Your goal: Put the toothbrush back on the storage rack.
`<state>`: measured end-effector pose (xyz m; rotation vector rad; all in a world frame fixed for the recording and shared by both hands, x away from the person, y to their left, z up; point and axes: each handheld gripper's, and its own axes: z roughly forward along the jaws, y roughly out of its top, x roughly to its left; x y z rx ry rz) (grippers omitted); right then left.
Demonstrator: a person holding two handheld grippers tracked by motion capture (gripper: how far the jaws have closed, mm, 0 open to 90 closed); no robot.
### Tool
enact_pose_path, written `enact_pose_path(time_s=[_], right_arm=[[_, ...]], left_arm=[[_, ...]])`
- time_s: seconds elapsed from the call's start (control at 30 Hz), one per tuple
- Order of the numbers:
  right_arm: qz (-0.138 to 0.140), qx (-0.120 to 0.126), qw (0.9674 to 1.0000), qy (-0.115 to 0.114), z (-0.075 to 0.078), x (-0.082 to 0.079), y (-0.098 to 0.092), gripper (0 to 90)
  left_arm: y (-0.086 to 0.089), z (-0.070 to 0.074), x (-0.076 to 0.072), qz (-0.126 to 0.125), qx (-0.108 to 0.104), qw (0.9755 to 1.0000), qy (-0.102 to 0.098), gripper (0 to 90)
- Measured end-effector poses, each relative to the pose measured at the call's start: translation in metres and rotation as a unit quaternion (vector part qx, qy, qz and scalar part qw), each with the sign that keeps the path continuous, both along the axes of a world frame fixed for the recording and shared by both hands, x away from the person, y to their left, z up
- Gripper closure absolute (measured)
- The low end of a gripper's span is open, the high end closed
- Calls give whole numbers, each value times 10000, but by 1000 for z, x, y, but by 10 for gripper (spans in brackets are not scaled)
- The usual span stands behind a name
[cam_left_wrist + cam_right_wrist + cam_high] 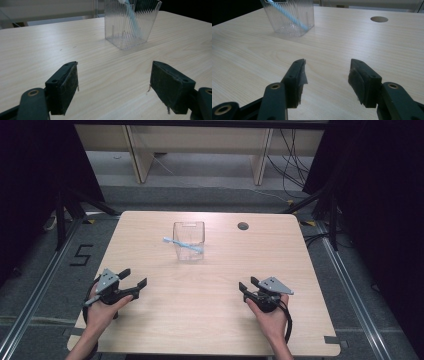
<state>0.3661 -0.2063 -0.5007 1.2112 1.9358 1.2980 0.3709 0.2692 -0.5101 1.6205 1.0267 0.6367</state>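
So the biggest thing here is the light wood table (pixel 210 320), rounded corners, with a round cable hole (pixel 243 226) near the far edge on the right side. Sitting toward the far middle of it is a clear ribbed plastic cup (pixel 188 240), squarish and upright, and there's a light blue toothbrush (pixel 183 244) leaning inside it at a slant, with one end sticking out over the left rim. From the left gripper view you can see the toothbrush running diagonally down through the ribbed wall to the cup's bottom. Both grippers are near the front edge, well apart from the cup and from each other. The left gripper (pixel 132 281) is held in the person's left hand (pixel 102 312) at the front left, jaws spread wide with nothing between them, just bare table. The right gripper (pixel 247 287) is in the right hand (pixel 270 317) at the front right, jaws also apart and empty, pointing up toward the cup.
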Motion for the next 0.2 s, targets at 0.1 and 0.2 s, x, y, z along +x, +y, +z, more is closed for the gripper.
enact_pose_path(time_s=[0.1, 0.2], right_arm=[[67, 224, 9997, 102, -1, -1, 2, 472], [68, 73, 9999, -17, 0, 0, 2, 471]], left_arm=[[4, -9, -9, 67, -116, 9999, 3, 220], [9, -14, -18, 189, -148, 9997, -20, 221]])
